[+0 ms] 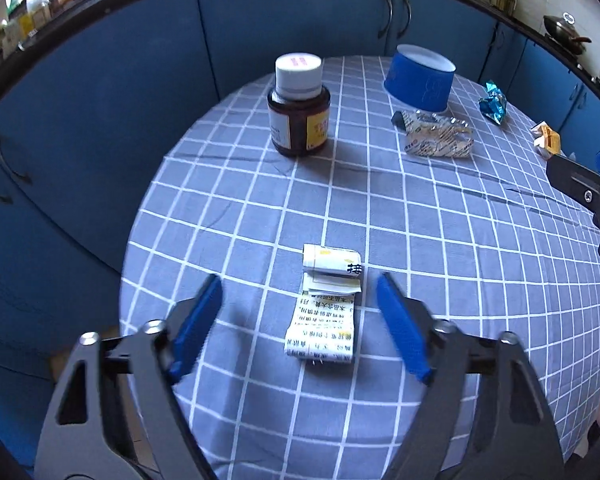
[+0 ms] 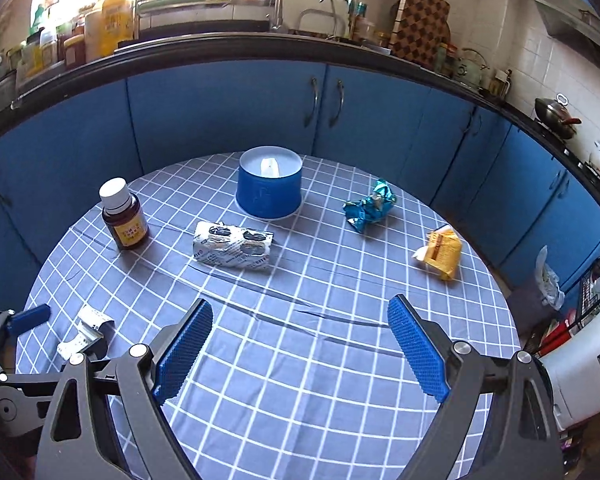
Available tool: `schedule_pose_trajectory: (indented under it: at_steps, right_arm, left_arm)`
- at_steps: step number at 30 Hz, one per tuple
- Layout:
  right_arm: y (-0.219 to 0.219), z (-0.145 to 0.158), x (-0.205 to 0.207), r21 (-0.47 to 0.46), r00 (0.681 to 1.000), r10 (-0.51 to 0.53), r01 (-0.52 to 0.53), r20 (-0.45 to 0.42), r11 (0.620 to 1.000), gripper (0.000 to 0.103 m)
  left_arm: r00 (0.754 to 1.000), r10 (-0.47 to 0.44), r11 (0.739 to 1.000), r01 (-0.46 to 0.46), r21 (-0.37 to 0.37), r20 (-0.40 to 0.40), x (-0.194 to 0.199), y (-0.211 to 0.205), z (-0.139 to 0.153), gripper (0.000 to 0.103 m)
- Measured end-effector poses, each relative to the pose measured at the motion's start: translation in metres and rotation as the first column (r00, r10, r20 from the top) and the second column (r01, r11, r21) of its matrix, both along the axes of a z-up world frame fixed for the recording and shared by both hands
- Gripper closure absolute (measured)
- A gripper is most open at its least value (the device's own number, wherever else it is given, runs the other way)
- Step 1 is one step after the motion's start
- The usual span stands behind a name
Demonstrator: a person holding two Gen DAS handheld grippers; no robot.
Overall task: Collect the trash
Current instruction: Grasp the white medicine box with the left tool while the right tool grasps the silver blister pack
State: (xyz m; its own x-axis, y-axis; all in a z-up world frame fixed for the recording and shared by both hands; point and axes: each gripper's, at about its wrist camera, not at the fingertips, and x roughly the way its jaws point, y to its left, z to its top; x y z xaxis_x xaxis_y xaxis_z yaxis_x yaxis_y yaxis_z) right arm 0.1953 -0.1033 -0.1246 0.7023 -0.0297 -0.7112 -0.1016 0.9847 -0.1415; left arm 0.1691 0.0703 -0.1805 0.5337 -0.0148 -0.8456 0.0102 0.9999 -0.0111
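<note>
Left gripper [image 1: 300,316] angled steeply down, jaws apart astride the folded leaflet [image 1: 328,304] on the near tablecloth [image 1: 460,280], not gripping it. Right gripper [image 2: 300,350] tilted down, jaws wide, empty.

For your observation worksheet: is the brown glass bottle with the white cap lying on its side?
No, the brown glass bottle stands upright on the checked tablecloth, white cap on top.

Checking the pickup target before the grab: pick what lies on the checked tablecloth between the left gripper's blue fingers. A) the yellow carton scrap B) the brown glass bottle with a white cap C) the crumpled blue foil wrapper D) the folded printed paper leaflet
D: in the left wrist view the folded printed paper leaflet lies between the open blue pads of the left gripper, neither pad touching it.
</note>
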Motion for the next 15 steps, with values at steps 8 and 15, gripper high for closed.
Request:
schedule_pose_trajectory:
  at_steps: [8, 15]
  right_arm:
    - [0.011, -0.012, 0.022, -0.016, 1.0, 0.012, -0.013, -0.024, 1.0, 0.016]
    - [0.019, -0.017, 0.048, -0.009, 1.0, 0.02, -0.021, -0.022, 1.0, 0.016]
  left_arm:
    - [0.998, 0.008, 0.999, -0.005, -0.037, 0.066, 0.02, 0.016, 0.012, 0.069]
    - [0.991, 0.048, 0.996, -0.038, -0.077, 0.125, 0.035, 0.035, 0.024, 0.073]
